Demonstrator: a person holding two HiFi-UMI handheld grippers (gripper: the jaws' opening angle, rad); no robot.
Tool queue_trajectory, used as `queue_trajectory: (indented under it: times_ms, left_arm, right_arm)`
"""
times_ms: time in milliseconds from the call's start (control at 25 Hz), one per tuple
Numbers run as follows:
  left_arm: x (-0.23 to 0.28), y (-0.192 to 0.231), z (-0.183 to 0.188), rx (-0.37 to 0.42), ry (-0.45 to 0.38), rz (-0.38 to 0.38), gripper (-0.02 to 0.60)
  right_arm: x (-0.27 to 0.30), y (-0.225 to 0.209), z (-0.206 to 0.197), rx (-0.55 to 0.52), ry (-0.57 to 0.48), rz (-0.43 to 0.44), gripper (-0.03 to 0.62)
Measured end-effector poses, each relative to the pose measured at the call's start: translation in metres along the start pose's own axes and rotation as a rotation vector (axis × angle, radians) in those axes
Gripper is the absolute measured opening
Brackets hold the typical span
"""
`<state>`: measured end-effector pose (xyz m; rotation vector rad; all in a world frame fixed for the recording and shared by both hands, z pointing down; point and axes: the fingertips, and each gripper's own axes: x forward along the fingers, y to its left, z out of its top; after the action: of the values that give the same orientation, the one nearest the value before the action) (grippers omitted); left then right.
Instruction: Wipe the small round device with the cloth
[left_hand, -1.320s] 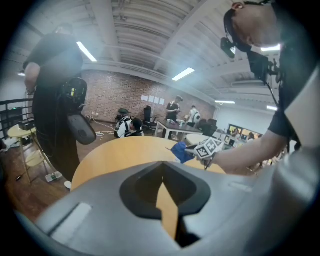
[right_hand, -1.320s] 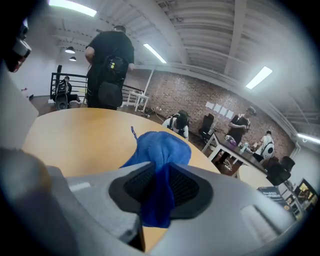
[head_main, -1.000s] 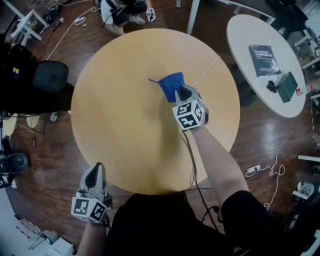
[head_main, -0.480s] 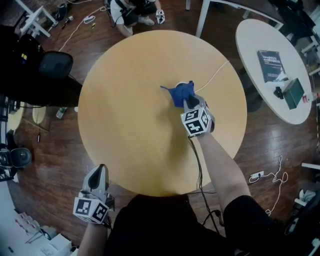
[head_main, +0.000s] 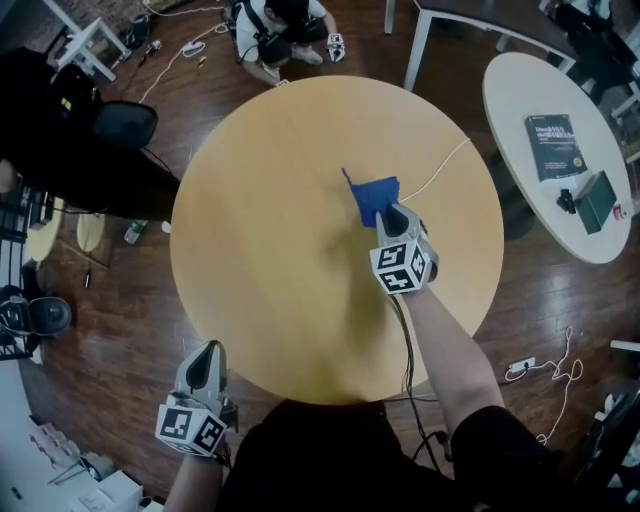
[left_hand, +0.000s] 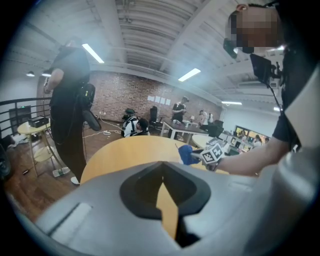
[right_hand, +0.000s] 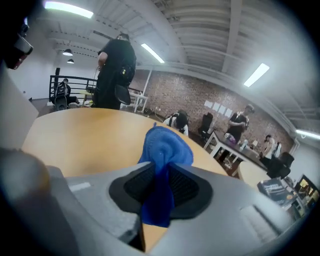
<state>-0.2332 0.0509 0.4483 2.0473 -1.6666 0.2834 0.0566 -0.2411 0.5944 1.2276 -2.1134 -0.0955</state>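
A blue cloth (head_main: 373, 198) lies on the round wooden table (head_main: 270, 250), right of its middle. My right gripper (head_main: 392, 215) is shut on the cloth's near end, and the fabric is pinched between the ribbed pads (right_hand: 159, 175). A white cable (head_main: 440, 165) runs across the table and ends under the cloth. The small round device itself is hidden there. My left gripper (head_main: 205, 360) hangs off the table's near edge at the lower left, its jaws together with nothing in them. In the left gripper view the cloth (left_hand: 186, 154) shows far off.
A white round table (head_main: 530, 100) at the right carries a book (head_main: 555, 132) and a green box (head_main: 598, 200). A person crouches on the floor beyond the table (head_main: 280, 25). A black chair (head_main: 120, 125) stands at the left. Cables and a power strip (head_main: 520, 366) lie on the floor.
The cloth, bunched up half a second ago, now lies flatter under the right gripper, which stays over the same spot. The left gripper has kept its place.
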Motion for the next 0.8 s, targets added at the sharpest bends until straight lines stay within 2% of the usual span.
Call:
queue_trajectory:
  times_ms: [120,200,360,600,800]
  left_arm:
    - [0.001,0.0,-0.002,-0.043,-0.007,-0.001,0.006]
    - [0.001,-0.001,-0.001,-0.056,-0.013,-0.002,0.006]
    - [-0.001,-0.001,-0.001,-0.042,-0.019,0.003,0.006]
    - [-0.007,0.006,-0.013,-0.055,-0.018,0.021,0.006]
    - [-0.012,0.005,-0.02,-0.056,-0.019,0.025,0.006]
  right_arm:
    - [-0.003,-0.022,0.03,-0.034,-0.064,-0.055,0.086]
    - [0.006,-0.03,0.036,-0.041,-0.049,-0.055,0.086]
    - [0.025,-0.027,0.028,-0.022,0.032,-0.012,0.086]
    - [0.027,-0.002,0.025,-0.093,0.025,0.02,0.084]
    - [0.028,0.008,0.021,-0.107,0.022,0.025,0.084]
